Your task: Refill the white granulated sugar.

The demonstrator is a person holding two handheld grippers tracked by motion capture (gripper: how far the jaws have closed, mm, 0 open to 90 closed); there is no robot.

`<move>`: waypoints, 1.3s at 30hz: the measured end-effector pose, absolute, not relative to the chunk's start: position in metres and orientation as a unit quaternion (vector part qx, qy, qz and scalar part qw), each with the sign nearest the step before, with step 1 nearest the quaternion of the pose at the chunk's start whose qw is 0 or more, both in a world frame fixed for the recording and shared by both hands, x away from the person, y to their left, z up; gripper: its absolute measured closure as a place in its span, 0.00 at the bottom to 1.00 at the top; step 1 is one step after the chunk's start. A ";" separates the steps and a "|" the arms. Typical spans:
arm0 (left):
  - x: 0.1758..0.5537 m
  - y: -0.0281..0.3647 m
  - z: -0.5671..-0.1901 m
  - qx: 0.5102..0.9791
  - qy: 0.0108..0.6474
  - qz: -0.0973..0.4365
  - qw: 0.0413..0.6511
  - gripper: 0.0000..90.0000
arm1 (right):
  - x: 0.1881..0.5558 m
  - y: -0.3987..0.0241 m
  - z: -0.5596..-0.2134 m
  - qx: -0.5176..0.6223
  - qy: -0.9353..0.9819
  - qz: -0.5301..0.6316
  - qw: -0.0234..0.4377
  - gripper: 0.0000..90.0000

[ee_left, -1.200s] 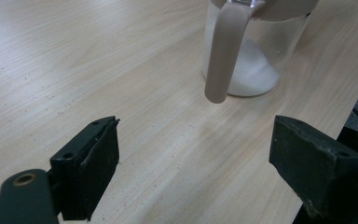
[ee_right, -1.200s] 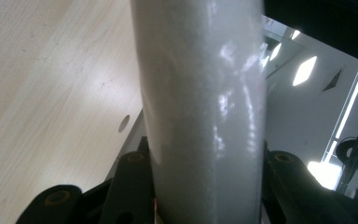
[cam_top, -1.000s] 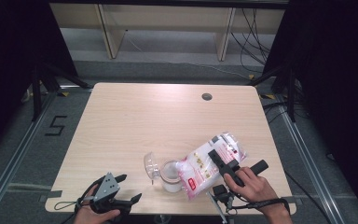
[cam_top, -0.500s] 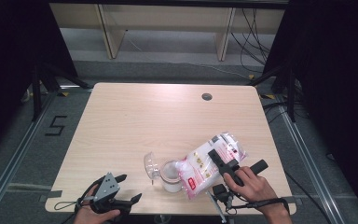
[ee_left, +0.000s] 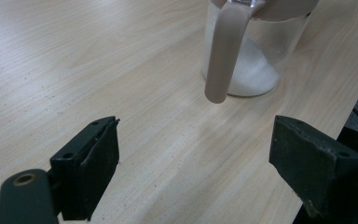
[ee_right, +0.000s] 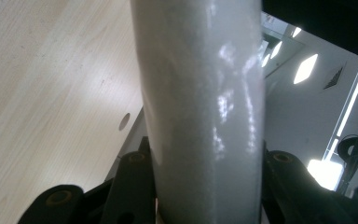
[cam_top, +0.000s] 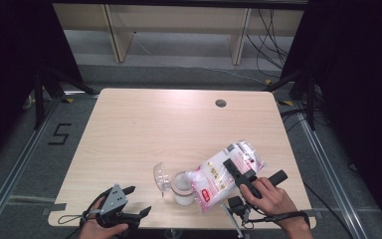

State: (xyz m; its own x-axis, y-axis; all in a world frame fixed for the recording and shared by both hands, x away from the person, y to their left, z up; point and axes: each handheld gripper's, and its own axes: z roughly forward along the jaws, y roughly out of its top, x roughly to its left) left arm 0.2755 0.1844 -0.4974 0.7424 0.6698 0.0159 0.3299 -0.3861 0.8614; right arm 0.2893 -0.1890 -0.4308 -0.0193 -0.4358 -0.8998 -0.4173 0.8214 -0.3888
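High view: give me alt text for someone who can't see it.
The right gripper holds a bag of white granules tilted over an open glass jar on the wooden table. The left gripper rests open near the front edge.

Hardly any change across three high-view frames. Your right hand-held gripper (cam_top: 235, 172) clamps bag (cam_top: 227, 172) at same tilt over jar (cam_top: 181, 186), jaws no wider, no narrower. Your left hand-held gripper (cam_top: 138, 200) sits in same spot at bench (cam_top: 179, 129) edge. Nothing shifted.
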 end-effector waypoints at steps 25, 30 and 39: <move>0.276 0.185 -0.497 0.812 0.307 0.185 0.461 0.17 | 0.289 -0.188 -0.432 -0.302 0.716 -0.001 0.629 0.75; 0.275 0.185 -0.497 0.812 0.307 0.185 0.460 0.17 | 0.289 -0.188 -0.433 -0.298 0.717 0.001 0.630 0.75; 0.276 0.185 -0.497 0.812 0.306 0.185 0.460 0.17 | 0.291 -0.188 -0.434 -0.303 0.717 -0.001 0.627 0.75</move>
